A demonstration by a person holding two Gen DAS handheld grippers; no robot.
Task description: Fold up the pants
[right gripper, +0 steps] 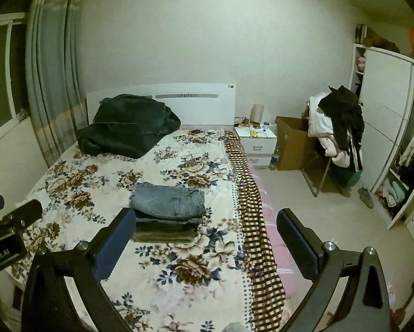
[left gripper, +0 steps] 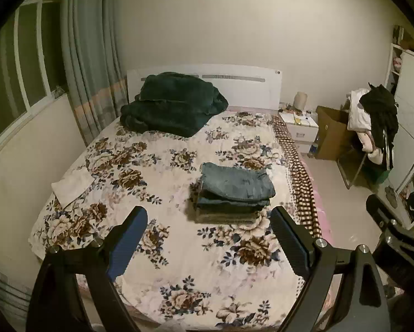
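Observation:
A stack of folded pants [left gripper: 233,193] lies on the floral bedspread [left gripper: 162,182], blue jeans on top, darker pairs below. It also shows in the right wrist view [right gripper: 168,213]. My left gripper [left gripper: 209,221] is open and empty, held above the bed's near part, short of the stack. My right gripper [right gripper: 204,224] is open and empty, its left finger [right gripper: 115,243] in line with the stack's near left corner. The right gripper also shows at the left view's right edge [left gripper: 392,229].
A dark green blanket [left gripper: 173,105] is heaped by the headboard. A white cloth [left gripper: 72,184] lies at the bed's left edge. A checked blanket [right gripper: 254,221] hangs over the right side. A nightstand [right gripper: 258,142], cardboard box [right gripper: 292,144], clothes-laden chair [right gripper: 337,132] and wardrobe [right gripper: 387,138] stand at right.

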